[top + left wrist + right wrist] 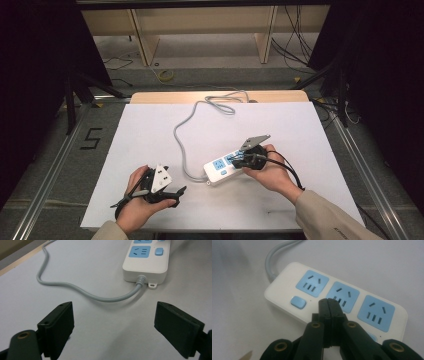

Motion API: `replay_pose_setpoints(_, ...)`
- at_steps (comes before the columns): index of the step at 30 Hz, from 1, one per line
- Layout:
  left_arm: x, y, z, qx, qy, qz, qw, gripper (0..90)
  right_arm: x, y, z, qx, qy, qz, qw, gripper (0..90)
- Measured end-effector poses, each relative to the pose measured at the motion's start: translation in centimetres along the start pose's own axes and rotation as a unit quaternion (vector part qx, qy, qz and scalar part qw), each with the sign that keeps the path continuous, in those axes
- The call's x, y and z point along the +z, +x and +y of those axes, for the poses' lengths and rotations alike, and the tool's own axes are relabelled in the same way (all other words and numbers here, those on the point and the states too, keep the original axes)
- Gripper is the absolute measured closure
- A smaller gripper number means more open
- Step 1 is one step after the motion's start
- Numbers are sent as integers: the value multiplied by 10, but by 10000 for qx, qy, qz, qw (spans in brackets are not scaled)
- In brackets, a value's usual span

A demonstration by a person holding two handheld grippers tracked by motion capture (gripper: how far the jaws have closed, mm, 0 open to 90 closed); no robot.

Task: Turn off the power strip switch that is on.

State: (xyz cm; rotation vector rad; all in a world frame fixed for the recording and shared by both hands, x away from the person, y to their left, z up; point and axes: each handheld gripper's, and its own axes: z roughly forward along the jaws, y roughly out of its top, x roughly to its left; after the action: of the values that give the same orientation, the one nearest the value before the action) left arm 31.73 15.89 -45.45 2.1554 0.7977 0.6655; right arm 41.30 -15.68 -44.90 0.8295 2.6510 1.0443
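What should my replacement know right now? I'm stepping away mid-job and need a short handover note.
Right gripper: shut, empty, tips over the power strip near its middle socket's switch; contact can't be judged.
Left gripper: open, empty, resting on the table, aimed at the strip's cable end.
Strip lies flat, nothing plugged in.
Done: closed jaws brought to the switches.
Left: probably pressing a switch.

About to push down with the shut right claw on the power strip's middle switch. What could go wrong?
1. The right claw sits over the power strip; its tip may slip into a socket.
2. Nothing steadies the strip: the open left claw is apart, so it may slide.
3. The grey cable could tug it.
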Motion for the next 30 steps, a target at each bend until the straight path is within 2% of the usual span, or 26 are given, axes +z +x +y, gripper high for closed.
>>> replay_pose_setpoints(30, 0, 0, 0, -17, -2, 3, 10000, 157, 9, -2, 8, -6, 435, -68, 9990, 900)
